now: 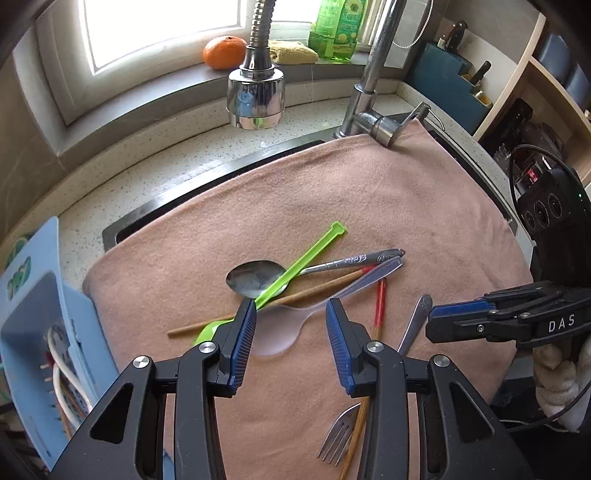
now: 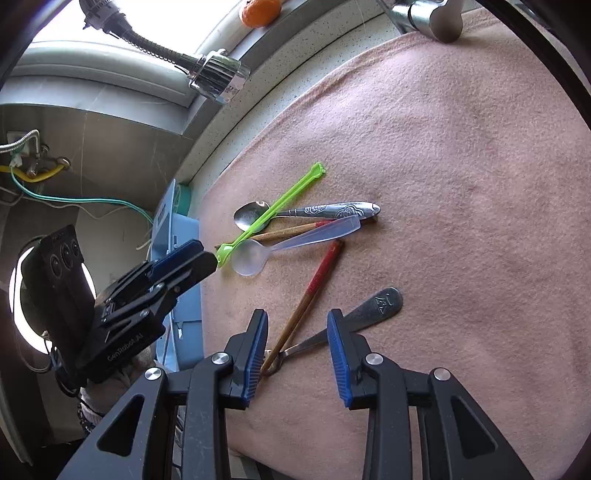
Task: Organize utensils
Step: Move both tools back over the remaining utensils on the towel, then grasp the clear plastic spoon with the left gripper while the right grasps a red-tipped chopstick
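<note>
Utensils lie scattered on a pink towel (image 1: 369,192). A green plastic spoon (image 1: 303,258) crosses a metal spoon (image 1: 255,277), a brown chopstick (image 1: 317,288) and a clear plastic spoon (image 1: 273,336). My left gripper (image 1: 291,332) hovers open just above the clear spoon's bowl, its left finger by the green spoon. A red-tipped chopstick (image 2: 314,284) crosses a metal fork (image 2: 380,306). My right gripper (image 2: 297,332) stands open over that crossing, pads touching neither. It shows at the right in the left wrist view (image 1: 439,321), while the left gripper (image 2: 201,258) shows beside the green spoon's bowl (image 2: 223,253).
A blue utensil holder (image 1: 33,332) with chopsticks inside stands off the towel's left edge. The faucet head (image 1: 255,96) hangs over the towel's far side, its tap (image 1: 380,125) at the back right. An orange (image 1: 223,51) and green bottle (image 1: 338,29) sit on the sill.
</note>
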### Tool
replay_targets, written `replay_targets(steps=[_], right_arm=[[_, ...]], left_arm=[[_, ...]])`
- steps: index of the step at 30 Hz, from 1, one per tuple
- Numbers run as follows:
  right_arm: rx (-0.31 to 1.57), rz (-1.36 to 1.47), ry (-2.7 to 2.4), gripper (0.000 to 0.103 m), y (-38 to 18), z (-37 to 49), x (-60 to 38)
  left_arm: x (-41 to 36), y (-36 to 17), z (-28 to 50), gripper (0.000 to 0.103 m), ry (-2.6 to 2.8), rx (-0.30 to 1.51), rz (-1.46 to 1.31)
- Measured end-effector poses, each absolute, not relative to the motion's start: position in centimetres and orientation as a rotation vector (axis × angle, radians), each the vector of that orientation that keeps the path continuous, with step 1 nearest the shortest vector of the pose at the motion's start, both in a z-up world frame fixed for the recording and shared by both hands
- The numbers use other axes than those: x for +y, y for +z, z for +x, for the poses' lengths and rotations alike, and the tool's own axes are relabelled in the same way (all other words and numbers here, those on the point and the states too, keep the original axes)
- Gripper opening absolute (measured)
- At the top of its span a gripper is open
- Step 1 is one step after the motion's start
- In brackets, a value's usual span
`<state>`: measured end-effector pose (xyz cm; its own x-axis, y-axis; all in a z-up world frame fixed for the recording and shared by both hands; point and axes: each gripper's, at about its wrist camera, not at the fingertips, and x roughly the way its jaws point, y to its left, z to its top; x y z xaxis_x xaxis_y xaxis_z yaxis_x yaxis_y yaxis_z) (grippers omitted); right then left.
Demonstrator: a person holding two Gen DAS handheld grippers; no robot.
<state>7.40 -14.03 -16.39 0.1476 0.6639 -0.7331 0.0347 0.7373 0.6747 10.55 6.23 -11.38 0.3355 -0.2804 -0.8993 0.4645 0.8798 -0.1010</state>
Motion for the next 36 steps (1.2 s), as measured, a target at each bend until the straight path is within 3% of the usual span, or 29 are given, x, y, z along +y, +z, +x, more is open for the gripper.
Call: replay_targets(steps=[8,17,23,29,33,36], right_arm=[[1.431,0.654,0.471,0.030,-18.5,8.0,-13.1],[1.449,0.661,0.446,0.029,-19.5,8.4,-11.8],[1.451,0.665,0.433,0.019,-20.1,8.4,-12.5],[1.460,0.657,0.436,0.018,-20.3,8.2,-13.1],[1.454,0.644,0.429,0.018,-20.4,8.3,-12.8],[1.445,0.613,0.423,0.012,-20.2,8.8,-12.1]], left_arm=[[5.0,-14.6,14.0,0.038,-0.493,1.225,0.263],[1.9,-14.8,15.7,0.035,-0.595,1.248,0.379],[0.9,-15.1,13.7,0.035,-0.654,1.272,0.460],[0.4,-16.8,13.4,0.034,-0.602,1.283,0.572],[0.5,-16.8,13.2,0.027,-0.630,1.306,0.533],[0.7,-16.8,12.1,0.022,-0.625,1.311,0.523]])
